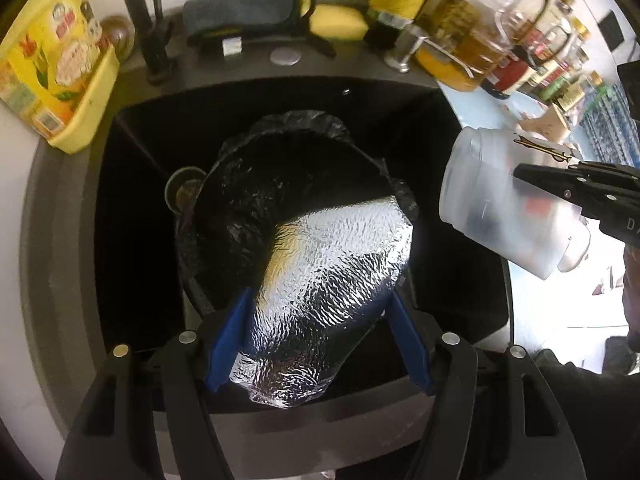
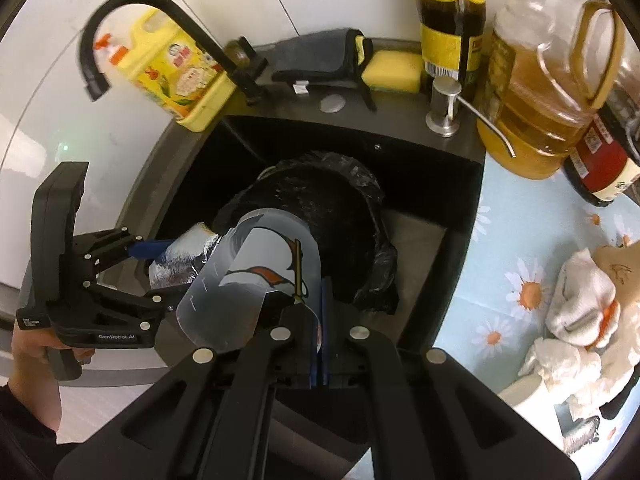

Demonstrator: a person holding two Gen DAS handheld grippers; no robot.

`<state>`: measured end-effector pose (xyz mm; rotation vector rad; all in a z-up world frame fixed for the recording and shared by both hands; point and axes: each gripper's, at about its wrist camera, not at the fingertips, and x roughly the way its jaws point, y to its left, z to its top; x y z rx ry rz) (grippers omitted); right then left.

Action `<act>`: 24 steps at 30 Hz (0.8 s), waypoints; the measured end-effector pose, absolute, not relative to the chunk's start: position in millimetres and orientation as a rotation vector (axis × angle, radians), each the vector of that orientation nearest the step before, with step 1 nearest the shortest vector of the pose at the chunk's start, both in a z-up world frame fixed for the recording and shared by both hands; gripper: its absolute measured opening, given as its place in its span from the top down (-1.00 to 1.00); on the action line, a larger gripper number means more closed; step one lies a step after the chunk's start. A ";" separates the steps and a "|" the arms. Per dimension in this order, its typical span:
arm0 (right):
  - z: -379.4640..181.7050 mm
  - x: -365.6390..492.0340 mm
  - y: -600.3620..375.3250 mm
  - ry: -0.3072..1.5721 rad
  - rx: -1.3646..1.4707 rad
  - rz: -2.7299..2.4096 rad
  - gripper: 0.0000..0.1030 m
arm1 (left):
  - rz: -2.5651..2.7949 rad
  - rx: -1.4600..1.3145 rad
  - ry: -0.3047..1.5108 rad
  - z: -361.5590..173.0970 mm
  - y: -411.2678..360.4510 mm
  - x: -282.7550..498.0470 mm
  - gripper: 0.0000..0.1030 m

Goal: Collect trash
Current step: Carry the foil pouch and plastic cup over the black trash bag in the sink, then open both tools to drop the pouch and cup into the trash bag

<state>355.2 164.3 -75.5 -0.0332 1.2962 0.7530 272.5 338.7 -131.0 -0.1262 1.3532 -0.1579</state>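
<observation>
Down in the dark sink (image 1: 132,208) stands a black-bagged bin (image 1: 296,184), over which the left gripper (image 1: 320,344) clamps a foil bag (image 1: 332,280) and the right gripper (image 2: 318,336), jaws pressed together, pinches a frosted plastic cup (image 2: 256,276).

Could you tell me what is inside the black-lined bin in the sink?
Only crinkled black liner shows inside the bin; the foil pouch covers part of its mouth, so the bottom there is hidden.

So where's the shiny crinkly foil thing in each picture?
Left wrist view: the crumpled silver foil container is bottom centre, gripped between the left claw's blue fingers.
Right wrist view: the same foil is at middle left, partly hidden behind the frosted plastic cup.
Shared landmark: the bin lined with a black bag, standing in the dark sink.
</observation>
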 end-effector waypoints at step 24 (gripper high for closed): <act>-105.8 400.7 211.7 1.345 -0.102 0.795 -0.19 | -0.056 -0.293 1.463 -182.4 379.2 295.3 -0.64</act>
